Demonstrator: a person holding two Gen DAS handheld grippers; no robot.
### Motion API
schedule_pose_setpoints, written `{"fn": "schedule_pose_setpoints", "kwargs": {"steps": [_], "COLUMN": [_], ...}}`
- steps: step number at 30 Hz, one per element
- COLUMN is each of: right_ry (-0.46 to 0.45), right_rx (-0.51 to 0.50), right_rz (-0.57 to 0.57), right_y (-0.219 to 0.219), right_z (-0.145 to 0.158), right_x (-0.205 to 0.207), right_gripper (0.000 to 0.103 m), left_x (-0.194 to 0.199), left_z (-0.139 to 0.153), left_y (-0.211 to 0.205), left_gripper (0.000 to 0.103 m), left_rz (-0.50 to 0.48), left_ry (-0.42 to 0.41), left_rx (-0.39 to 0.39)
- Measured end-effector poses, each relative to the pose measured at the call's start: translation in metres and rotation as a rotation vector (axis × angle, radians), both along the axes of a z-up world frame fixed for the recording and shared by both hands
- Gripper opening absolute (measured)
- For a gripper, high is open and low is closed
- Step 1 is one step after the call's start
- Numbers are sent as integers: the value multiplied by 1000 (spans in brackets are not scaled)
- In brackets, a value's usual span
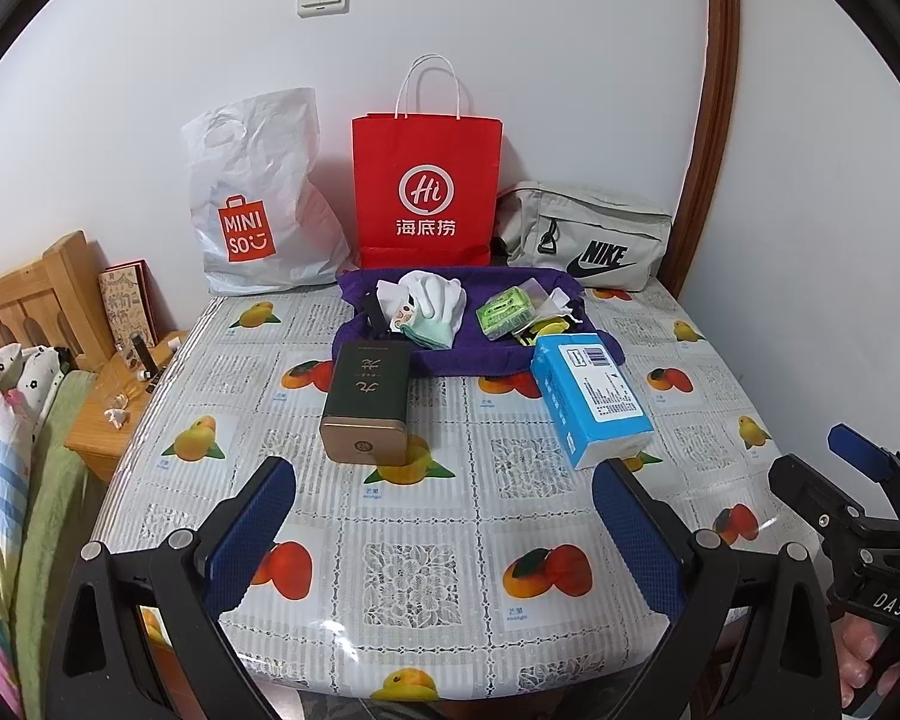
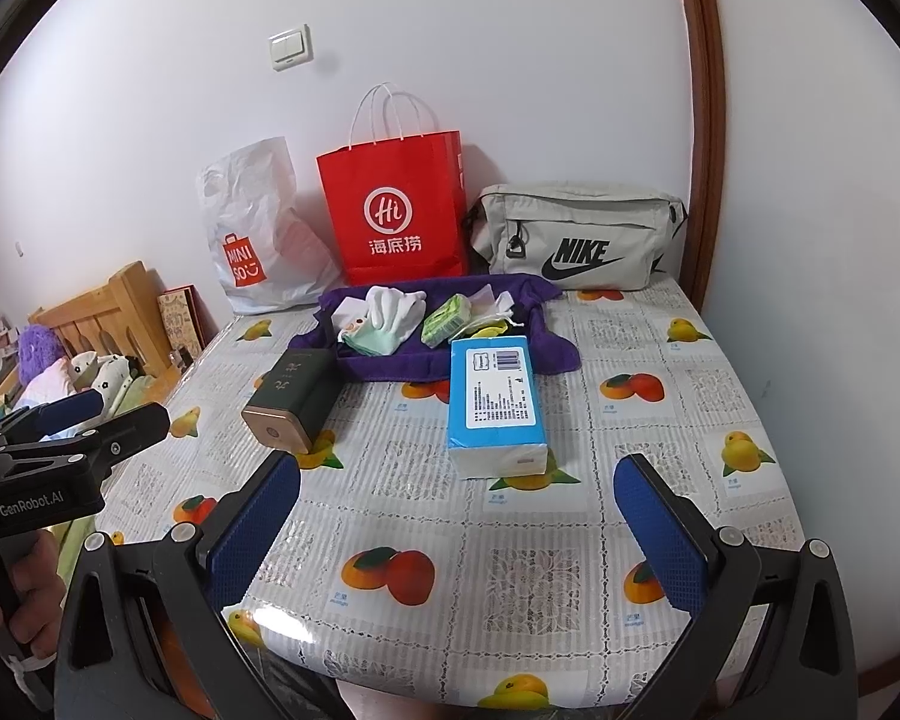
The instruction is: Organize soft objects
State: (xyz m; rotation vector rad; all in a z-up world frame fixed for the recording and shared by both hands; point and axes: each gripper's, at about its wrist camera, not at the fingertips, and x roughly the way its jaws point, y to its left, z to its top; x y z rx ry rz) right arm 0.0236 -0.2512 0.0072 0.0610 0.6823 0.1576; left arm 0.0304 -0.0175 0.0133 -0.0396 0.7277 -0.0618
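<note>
A purple towel [image 1: 468,354] [image 2: 390,363] lies at the table's far middle with white gloves [image 1: 435,294] [image 2: 393,306], a mint cloth [image 1: 435,330], a green packet [image 1: 504,315] [image 2: 447,318] and small bits piled on it. A blue tissue pack [image 1: 591,396] [image 2: 495,396] rests against its right front. A dark green tin [image 1: 366,399] [image 2: 291,399] lies at its left front. My left gripper [image 1: 444,489] and my right gripper [image 2: 456,480] hang open over the near edge, both with nothing between their fingers.
Against the wall stand a white Miniso bag [image 1: 258,204] [image 2: 258,234], a red paper bag [image 1: 429,192] [image 2: 399,210] and a grey Nike pouch [image 1: 594,234] [image 2: 582,234]. The fruit-print tablecloth [image 1: 438,516] covers the table. A bed [image 1: 6,432] and a wooden nightstand [image 1: 105,414] sit left.
</note>
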Motion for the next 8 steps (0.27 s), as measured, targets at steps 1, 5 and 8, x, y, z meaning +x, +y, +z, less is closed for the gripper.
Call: {"fn": "schedule_pose_setpoints", "kwargs": {"steps": [1,5,8], "right_ry": [1,0,3], "right_rx": [1,1,4], "right_rz": [1,0,1], "right_y": [0,1,1], "right_z": [0,0,0], "right_x": [0,0,0], "right_gripper": [103,103,103], "left_x": [0,0,1], "left_z": [0,0,0], "left_y": [1,1,1], "left_gripper": [100,100,100], "left_rz": [0,-2,0], "left_ry": [1,-1,-4], "left_rx": [0,0,10]}}
